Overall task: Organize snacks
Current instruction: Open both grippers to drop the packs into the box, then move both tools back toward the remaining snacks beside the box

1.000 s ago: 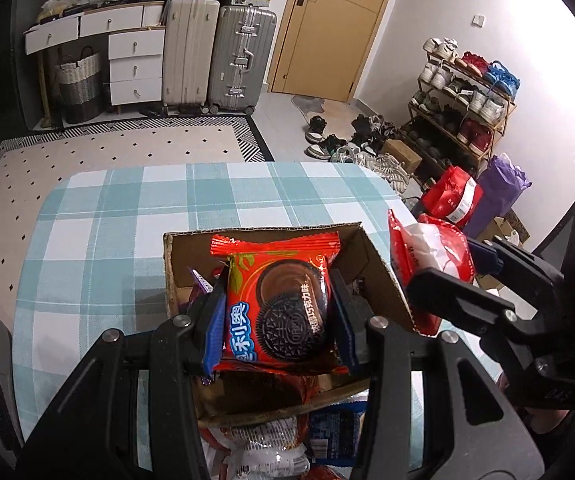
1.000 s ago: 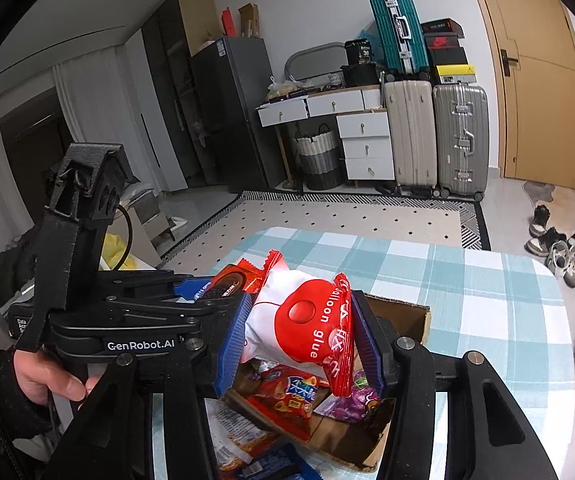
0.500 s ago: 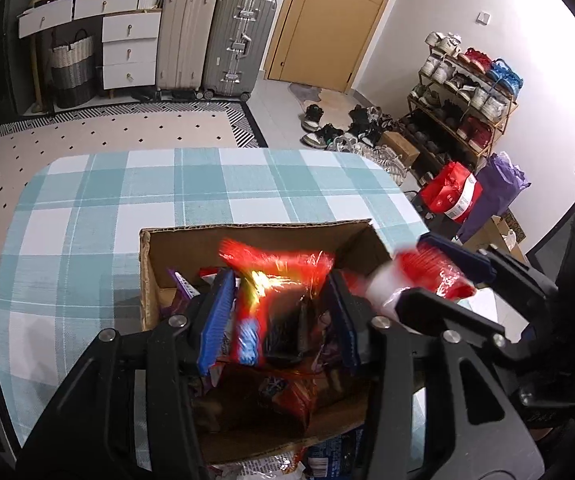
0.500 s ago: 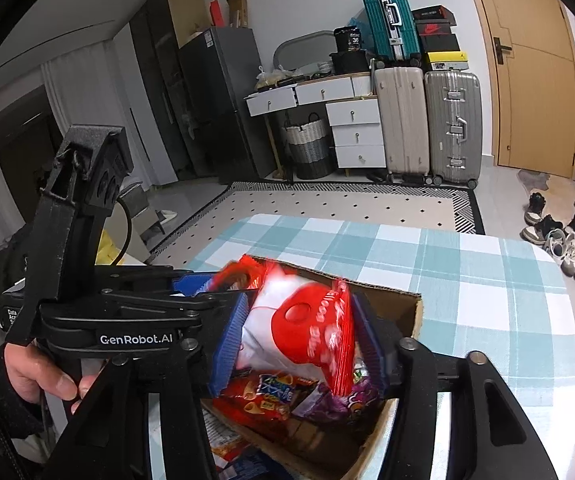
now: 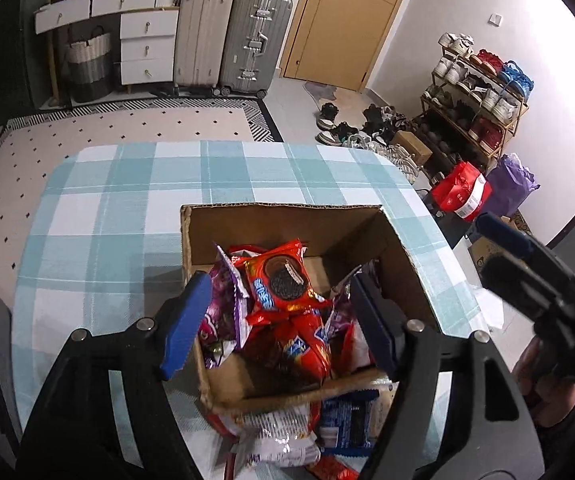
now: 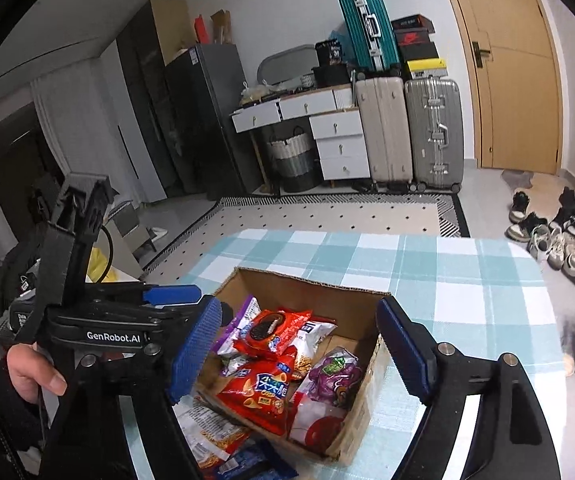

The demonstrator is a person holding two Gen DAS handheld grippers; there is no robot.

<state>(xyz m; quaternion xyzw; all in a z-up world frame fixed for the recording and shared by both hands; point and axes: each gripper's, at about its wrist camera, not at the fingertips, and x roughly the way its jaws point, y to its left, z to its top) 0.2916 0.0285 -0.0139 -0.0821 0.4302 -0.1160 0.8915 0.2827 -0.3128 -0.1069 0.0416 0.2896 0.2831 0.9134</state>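
Cardboard box (image 5: pixel 287 220) holds snack packets (image 5: pixel 283 284) (cookie pack topmost) | both claws spread, empty

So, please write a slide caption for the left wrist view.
Left gripper open above a cardboard box holding an Oreo packet.

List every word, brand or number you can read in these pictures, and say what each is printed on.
"GenRobot.AI": white print on the black body of the left claw, seen from the right wrist.
Red cookie packet in the brown cardboard box: blue lettering, too warped to read.
Red chip bag: Chinese characters, too small to read.
Red floor bag: label blurred.
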